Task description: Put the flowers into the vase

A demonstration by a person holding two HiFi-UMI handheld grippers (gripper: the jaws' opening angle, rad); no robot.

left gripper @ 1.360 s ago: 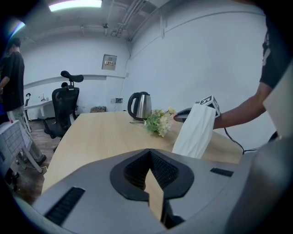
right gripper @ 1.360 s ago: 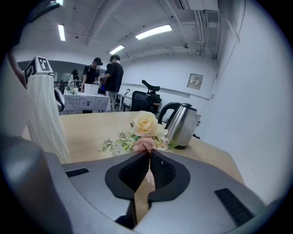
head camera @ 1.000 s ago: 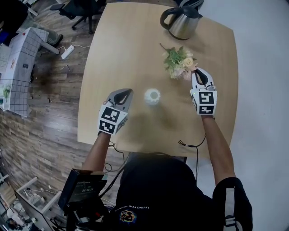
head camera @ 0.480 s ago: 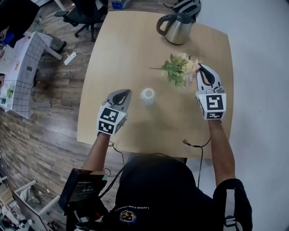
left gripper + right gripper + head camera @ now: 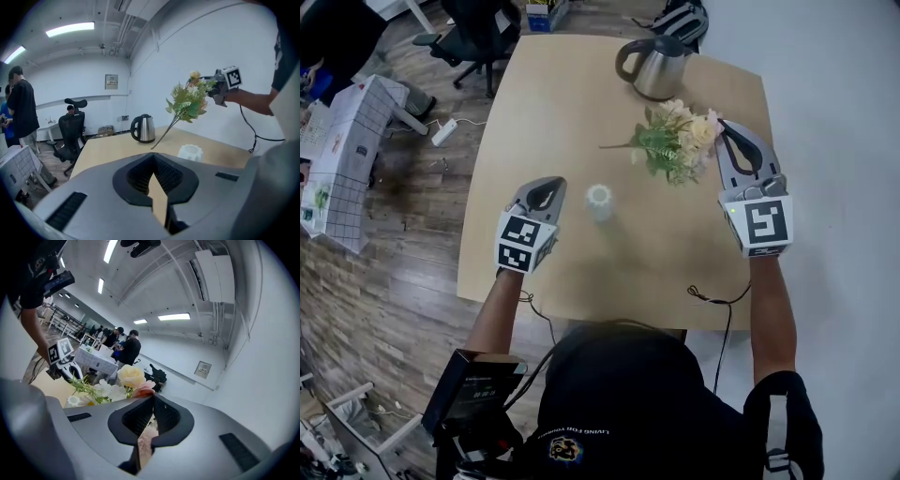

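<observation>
**Flowers aloft in R gripper, vase waiting empty**

Head view: white vase (image 5: pixel 598 200) stands on the table (image 5: pixel 534 262), roughly mid-table. The flowers (image 5: pixel 675 141) are off the table, up and to the right of the vase, well apart from it. Blooms sit at the right gripper (image 5: pixel 727 133) and the bare stem end points back toward the vase side. The left gripper (image 5: pixel 547 185) is just left of the vase, not touching. The kettle (image 5: pixel 652 67) is beyond the vase at the far edge, lid on, contents hidden.

Left gripper view: tongs pressed together w/ nothing between them. The vase (image 5: pixel 190 152) is low and right of the tips. The bunch (image 5: pixel 187 101) hangs above it, one long stem slanting down.

Right gripper view: tongs pinching the bunch at its bloom end, w/ pink petal stuff between the pads. A cream rose (image 5: pixel 131 376) and white blooms poke out just past the tips.

Handling, my read: light, soft, floppy. Petals crush easily and the thin stem is springy. A better hold is on the stems below the blooms, but the present grip leaves the stem end free to go in first.

Containers: the vase mouth looks narrow and, as far as I can tell, has nothing in it, though the top is blurred.
</observation>
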